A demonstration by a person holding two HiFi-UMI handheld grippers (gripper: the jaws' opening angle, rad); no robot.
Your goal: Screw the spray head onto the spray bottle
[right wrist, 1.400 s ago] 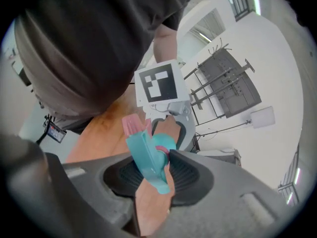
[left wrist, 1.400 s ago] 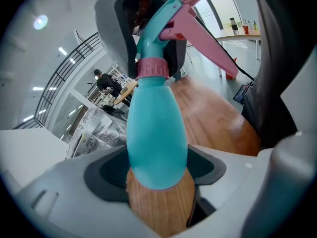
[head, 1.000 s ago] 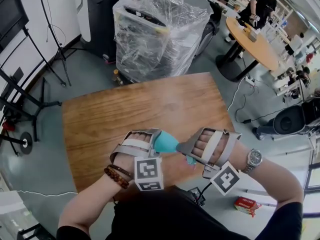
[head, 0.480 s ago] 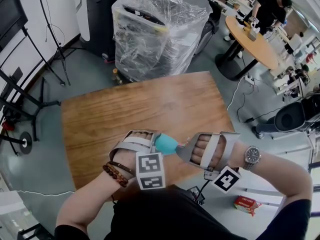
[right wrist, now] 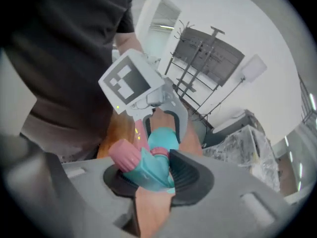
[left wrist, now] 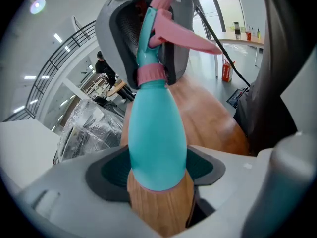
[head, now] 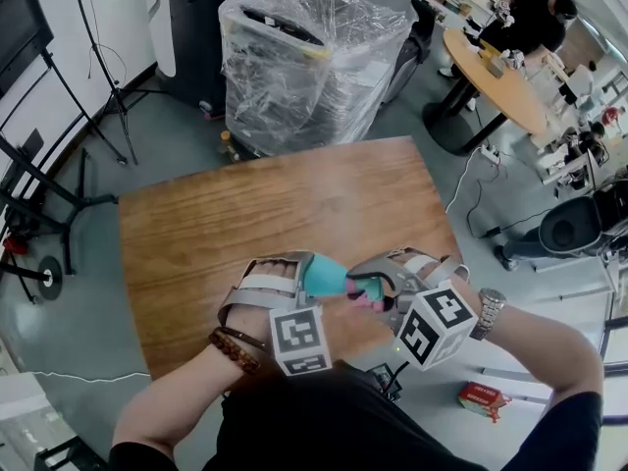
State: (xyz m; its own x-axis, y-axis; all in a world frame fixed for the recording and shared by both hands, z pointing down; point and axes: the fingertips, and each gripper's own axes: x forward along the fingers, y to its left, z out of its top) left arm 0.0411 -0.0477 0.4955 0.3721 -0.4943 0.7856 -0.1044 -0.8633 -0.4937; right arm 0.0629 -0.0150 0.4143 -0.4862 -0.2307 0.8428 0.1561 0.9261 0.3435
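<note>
Over the near edge of the wooden tabletop (head: 245, 214), the two grippers meet nose to nose with the task's things held between them, clear of the wood. The left gripper (left wrist: 158, 178) is closed on the wide lower body of the teal spray bottle (left wrist: 156, 138), its dark pads pressing on both sides, and the bottle's neck points away toward the other hand. The right gripper (right wrist: 148, 176) is clamped on the teal spray head (right wrist: 144, 168), with its pink nozzle (right wrist: 124, 155) jutting out to one side of the jaws. In the left gripper view the pink collar (left wrist: 151, 75) sits right at the top of the bottle's neck, so head and bottle are joined in one line (how far the thread is wound on cannot be told). From the head view the bottle shows as a teal patch between the two hands, beside the left marker cube (head: 299, 340) and the right marker cube (head: 435, 324). Beyond the far edge of the tabletop stands a plastic-wrapped load (head: 309, 57).
</note>
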